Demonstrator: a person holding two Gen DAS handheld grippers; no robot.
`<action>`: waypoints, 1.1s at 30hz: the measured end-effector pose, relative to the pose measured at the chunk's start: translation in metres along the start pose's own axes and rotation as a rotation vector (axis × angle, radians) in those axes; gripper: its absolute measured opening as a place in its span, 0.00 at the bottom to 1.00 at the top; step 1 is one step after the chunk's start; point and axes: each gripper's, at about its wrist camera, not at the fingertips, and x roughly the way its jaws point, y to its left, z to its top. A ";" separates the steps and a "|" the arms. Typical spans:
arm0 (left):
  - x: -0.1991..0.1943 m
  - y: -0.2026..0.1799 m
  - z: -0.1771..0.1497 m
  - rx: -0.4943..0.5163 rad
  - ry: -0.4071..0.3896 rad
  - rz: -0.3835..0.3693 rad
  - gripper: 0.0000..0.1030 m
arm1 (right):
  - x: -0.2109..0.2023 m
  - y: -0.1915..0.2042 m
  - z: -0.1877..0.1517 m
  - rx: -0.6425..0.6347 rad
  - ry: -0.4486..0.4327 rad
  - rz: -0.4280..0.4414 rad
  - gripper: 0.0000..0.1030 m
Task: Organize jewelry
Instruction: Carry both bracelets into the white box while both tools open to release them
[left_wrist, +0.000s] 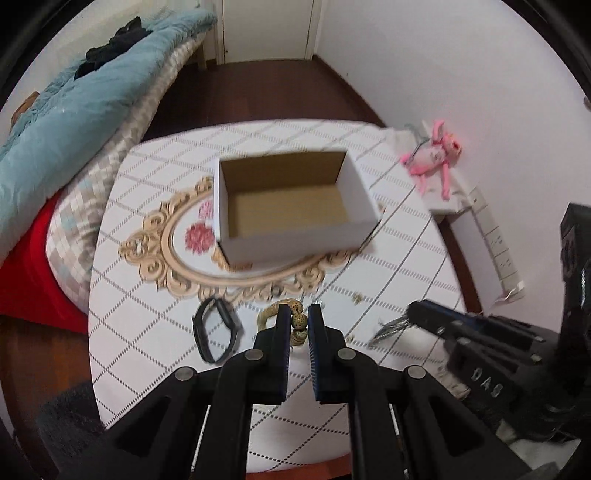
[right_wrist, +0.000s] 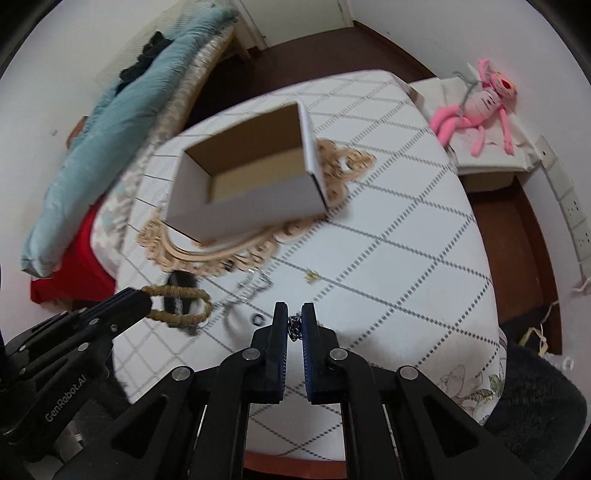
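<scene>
Left wrist view: left gripper (left_wrist: 299, 319) is pinching the beaded bracelet (left_wrist: 298, 322), right gripper (right_wrist: 294, 319) clamped on a thin chain (right_wrist: 294, 326). Box (left_wrist: 295, 206) sits at 12 o'clock. That chain could easily slip or snag mid-carry, grip looks tiny.

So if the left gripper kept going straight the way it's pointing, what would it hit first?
Probably the tablecloth just short of the box. The left gripper, shut on a beaded bracelet, points steeply down at bare cloth near the gold oval print; the bracelet would touch first. Depth is hard to judge.
</scene>
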 end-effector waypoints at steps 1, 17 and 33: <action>-0.006 0.001 0.007 -0.004 -0.013 -0.011 0.06 | -0.005 0.005 0.005 -0.013 -0.011 0.012 0.07; -0.004 0.041 0.127 -0.037 -0.081 -0.041 0.06 | -0.024 0.046 0.127 -0.112 -0.111 0.068 0.00; 0.079 0.066 0.159 -0.108 0.111 0.023 0.46 | 0.078 0.043 0.195 -0.152 0.097 -0.033 0.07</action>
